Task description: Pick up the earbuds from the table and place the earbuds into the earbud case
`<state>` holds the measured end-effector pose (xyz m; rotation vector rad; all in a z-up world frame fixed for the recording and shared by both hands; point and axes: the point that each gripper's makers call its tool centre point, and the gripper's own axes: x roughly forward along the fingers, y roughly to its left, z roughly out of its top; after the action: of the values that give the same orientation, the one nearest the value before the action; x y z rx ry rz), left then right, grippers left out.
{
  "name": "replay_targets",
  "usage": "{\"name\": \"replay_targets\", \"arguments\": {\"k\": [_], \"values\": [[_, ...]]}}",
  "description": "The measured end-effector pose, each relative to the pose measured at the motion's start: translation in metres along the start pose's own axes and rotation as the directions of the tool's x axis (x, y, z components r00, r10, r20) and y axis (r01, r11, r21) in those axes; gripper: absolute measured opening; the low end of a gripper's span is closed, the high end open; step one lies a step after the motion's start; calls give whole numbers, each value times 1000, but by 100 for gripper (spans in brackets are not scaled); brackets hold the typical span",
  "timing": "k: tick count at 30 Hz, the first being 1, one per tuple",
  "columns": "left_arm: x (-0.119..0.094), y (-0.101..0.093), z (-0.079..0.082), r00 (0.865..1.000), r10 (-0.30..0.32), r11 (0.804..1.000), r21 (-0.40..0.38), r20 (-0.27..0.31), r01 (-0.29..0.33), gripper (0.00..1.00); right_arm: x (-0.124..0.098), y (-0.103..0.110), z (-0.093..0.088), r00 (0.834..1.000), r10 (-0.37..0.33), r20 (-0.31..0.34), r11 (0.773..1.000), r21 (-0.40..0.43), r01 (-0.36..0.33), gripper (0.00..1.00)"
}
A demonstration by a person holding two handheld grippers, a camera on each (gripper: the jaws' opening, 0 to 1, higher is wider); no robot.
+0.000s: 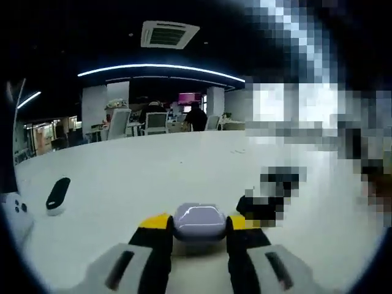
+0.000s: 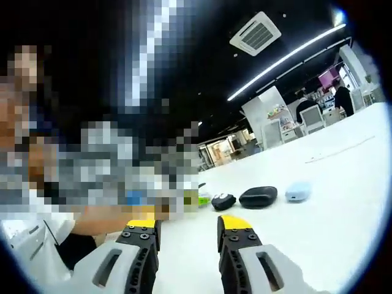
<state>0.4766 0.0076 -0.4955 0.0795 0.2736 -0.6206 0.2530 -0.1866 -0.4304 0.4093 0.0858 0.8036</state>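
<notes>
The left gripper (image 1: 199,228) has its yellow-tipped jaws closed in on a rounded, pale lavender earbud case (image 1: 199,222), one jaw against each flank, with the case sitting low on the white table (image 1: 153,171). Taking that case as the landmark: off to its left and a little farther away lies a dark oval object on a pale base (image 1: 57,196), perhaps another case, though I cannot tell for sure; at the far left edge sits a white device (image 1: 17,211) of some kind. Far behind the case are office chairs (image 1: 138,121) and a person standing by a desk (image 1: 196,117). Just right of the case the view is obscured, so I cannot make out any earbuds there. In the right gripper view, the right gripper (image 2: 187,236) hangs with its jaws apart and nothing between them, above the same white surface; beyond its tips lie a small dark round item (image 2: 223,201), a black oval case (image 2: 258,196) and a light blue case (image 2: 297,191), in a row left to right, well apart from the jaws. The earbuds themselves I cannot pick out for certain. I judge them light, hard, glossy and apt to squirt sideways out of a pinch, so they want a gentle grip across the widest part of the body. The held case looks smooth-shelled too, best gripped across its flanks as it is now.
</notes>
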Motion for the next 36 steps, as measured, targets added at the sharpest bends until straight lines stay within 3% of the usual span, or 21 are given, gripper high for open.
{"name": "replay_targets", "arguments": {"k": [2,8,13,16,19,24,26,27,31,34,36], "values": [[-1,1,-2,999,35,999,26,-16,-35,36,0,-2,1,1000,-13,2,1000,-12,13,35],[4,-2,-9,998,16,1000,-25,-56,-17,36,0,-3,1,1000,-19,2,999,-26,19,34],[-2,-6,-11,997,-13,1000,-14,-71,12,37,-2,-4,2,1000,-28,5,999,-29,28,34],[-18,-15,-5,999,-24,998,-58,-35,22,49,-3,-3,6,999,-30,13,999,-31,30,34],[-29,-11,5,1000,-2,999,-35,-3,2,59,-3,-1,10,999,-28,20,999,-35,29,34],[-66,-20,38,994,-22,997,-70,109,29,62,-6,9,23,999,-27,28,997,-67,29,34],[-88,-35,52,990,-76,990,-112,115,89,61,-8,4,31,996,-86,28,991,-105,88,34],[-99,-44,66,981,-100,984,-128,168,122,58,-9,3,33,994,-113,15,984,-135,114,34],[-134,-63,95,966,-142,979,-114,218,170,55,-14,14,49,987,-158,19,965,-210,159,37],[-166,-81,119,933,-212,954,-147,292,263,56,-19,22,60,983,-183,22,950,-255,183,36],[-196,-95,130,913,-240,945,-136,330,298,55,-24,24,59,975,-222,-24,923,-327,202,35]]}}
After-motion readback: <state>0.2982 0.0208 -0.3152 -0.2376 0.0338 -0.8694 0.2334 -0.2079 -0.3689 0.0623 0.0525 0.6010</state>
